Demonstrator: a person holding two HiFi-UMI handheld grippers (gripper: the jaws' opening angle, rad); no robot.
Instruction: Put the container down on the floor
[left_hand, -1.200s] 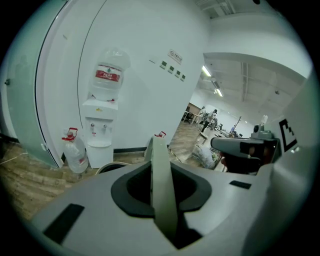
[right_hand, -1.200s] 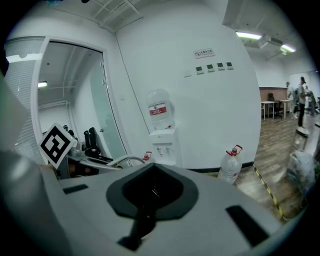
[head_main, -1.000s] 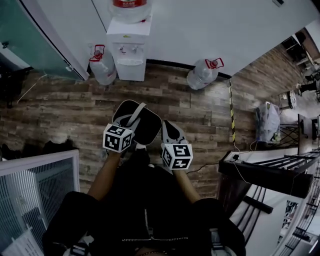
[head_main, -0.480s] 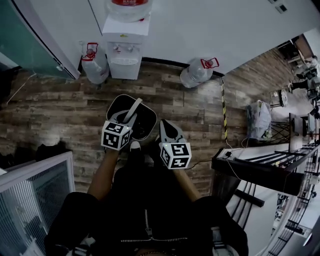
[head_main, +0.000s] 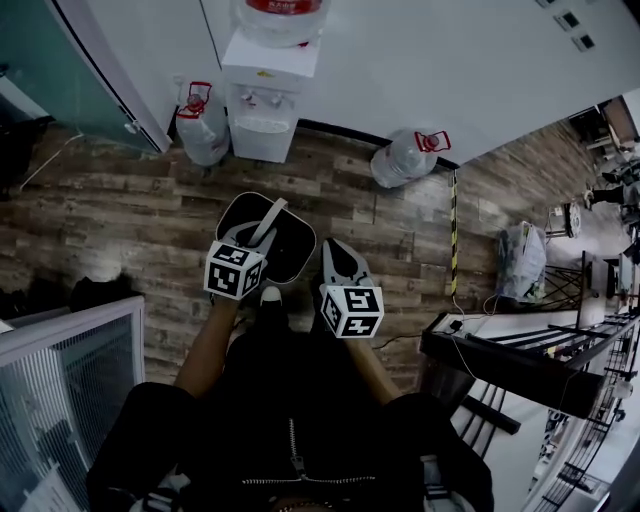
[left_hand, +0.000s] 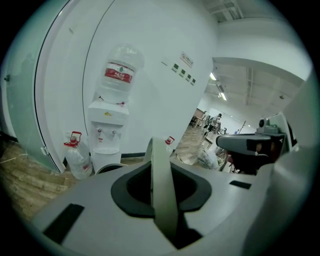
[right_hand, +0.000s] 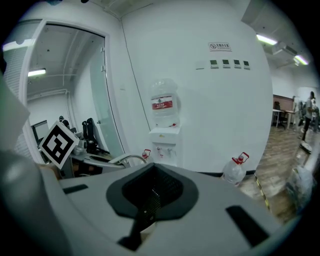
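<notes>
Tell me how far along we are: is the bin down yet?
Done: the left gripper is shut on the grey handle of the black bin. In hand: the bin hangs over the wood floor, apparently not set down. Left: lower it onto the floor, open the jaws. The right gripper is shut and empty.

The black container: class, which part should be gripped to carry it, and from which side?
The grey handle of the container, a thin strap arching over its open top. Come from above, fingers closing across the strap, as the left gripper does; the walls look too wide.
</notes>
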